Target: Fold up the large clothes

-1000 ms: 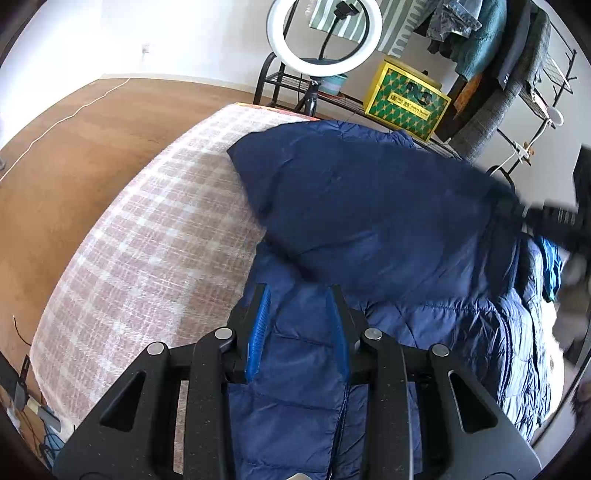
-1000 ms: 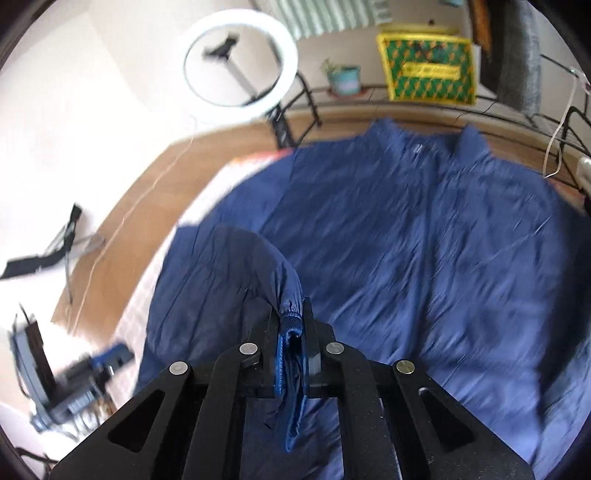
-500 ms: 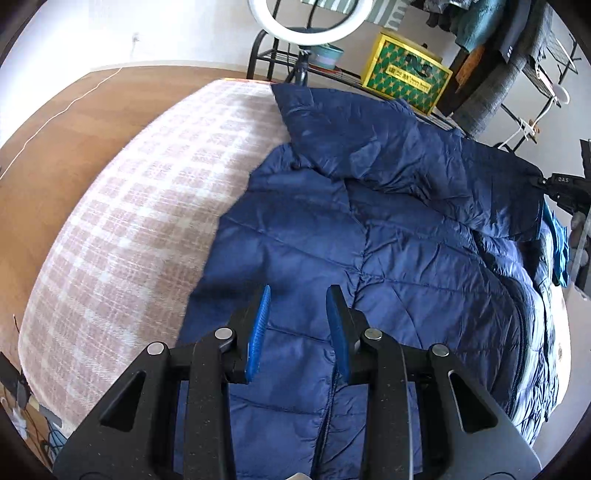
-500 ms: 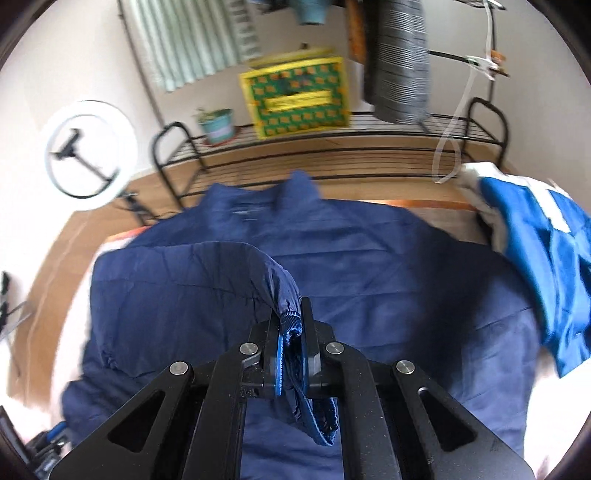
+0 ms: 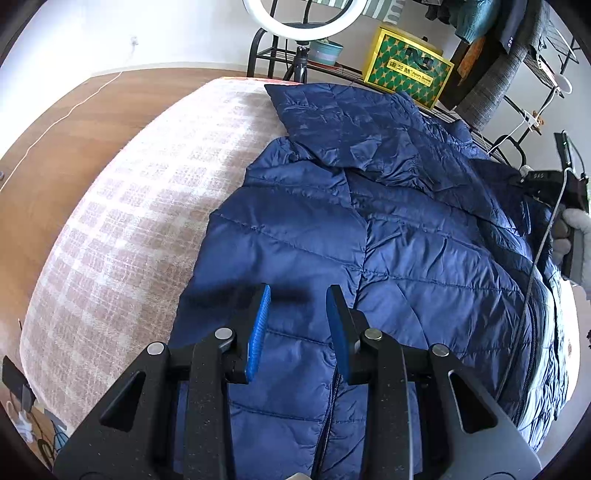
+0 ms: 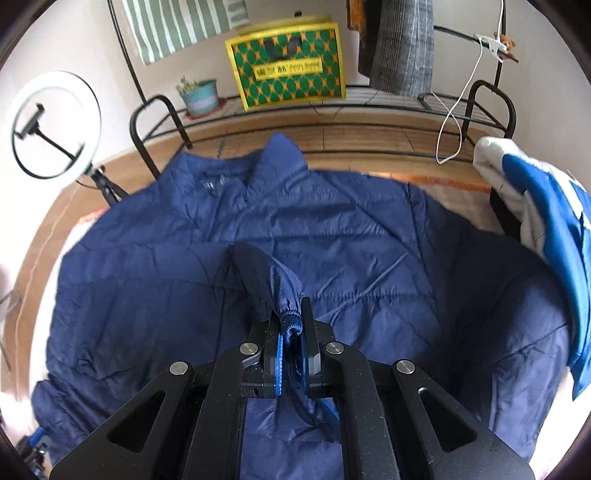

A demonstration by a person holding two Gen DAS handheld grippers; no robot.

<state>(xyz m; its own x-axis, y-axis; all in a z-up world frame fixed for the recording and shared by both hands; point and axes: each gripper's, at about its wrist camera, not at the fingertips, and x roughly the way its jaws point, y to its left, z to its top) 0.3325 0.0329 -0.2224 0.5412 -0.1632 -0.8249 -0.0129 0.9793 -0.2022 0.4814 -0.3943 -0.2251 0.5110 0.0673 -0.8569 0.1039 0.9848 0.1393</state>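
A large navy quilted jacket (image 5: 388,229) lies spread over a bed with a pink-and-white checked cover (image 5: 122,221). My left gripper (image 5: 298,295) hovers just above the jacket's lower front, jaws open with nothing between the blue pads. My right gripper (image 6: 292,317) is shut on the ribbed cuff (image 6: 290,318) of a sleeve, which is drawn across the jacket's (image 6: 369,266) body. In the left wrist view the right gripper's body and a gloved hand (image 5: 569,229) show at the right edge, over the far sleeve.
A ring light (image 5: 303,18) on a stand, a yellow-green box (image 5: 406,70), a potted plant (image 6: 199,96) and a black metal rack stand behind the bed. A blue-and-white garment (image 6: 546,221) lies at the bed's right side. Wooden floor lies to the left.
My right gripper has carried the sleeve cuff across and lower over the jacket, and its view has swung rightward. The folded sleeve now lies flatter. My left gripper shifted slightly early, then held.
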